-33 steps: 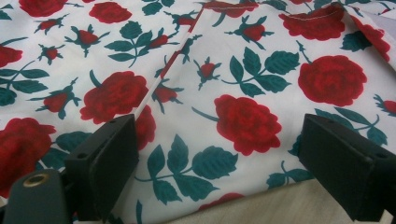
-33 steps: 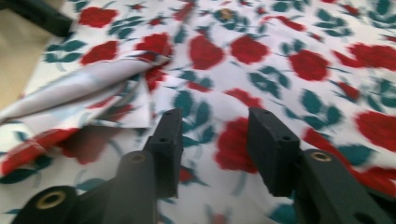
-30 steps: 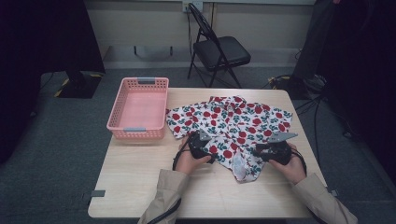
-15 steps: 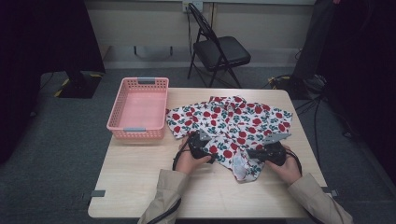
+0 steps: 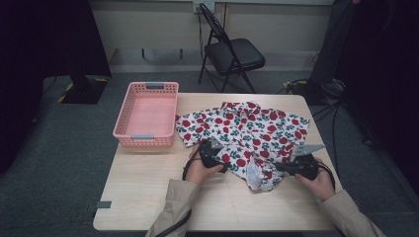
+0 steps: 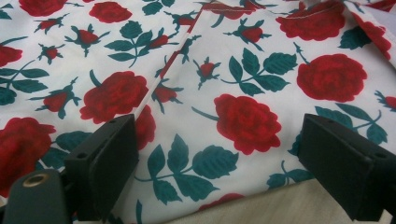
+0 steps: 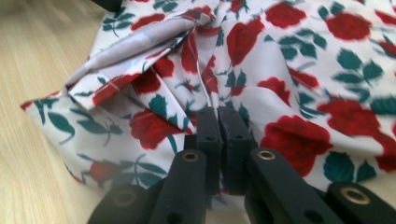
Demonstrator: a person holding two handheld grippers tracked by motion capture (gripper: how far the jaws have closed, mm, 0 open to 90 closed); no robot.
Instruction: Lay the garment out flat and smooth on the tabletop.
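Fingers of my right gripper (image 7: 218,122) have just closed and now pinch a gathered fold of the rose-print shirt (image 5: 247,131), jaws pressed tight together on the cloth. My left gripper (image 6: 215,168) stands wide apart over the shirt's near hem, gripping nothing. The shirt lies spread across the table (image 5: 148,197), beside the pink basket (image 5: 146,140). I judge I should pull slowly and level so the fold won't slip

No text, label, brand, number or sign can be read anywhere: the white fabric shirt (image 5: 247,132) carries just a print of red roses and green leaves, no lettering.
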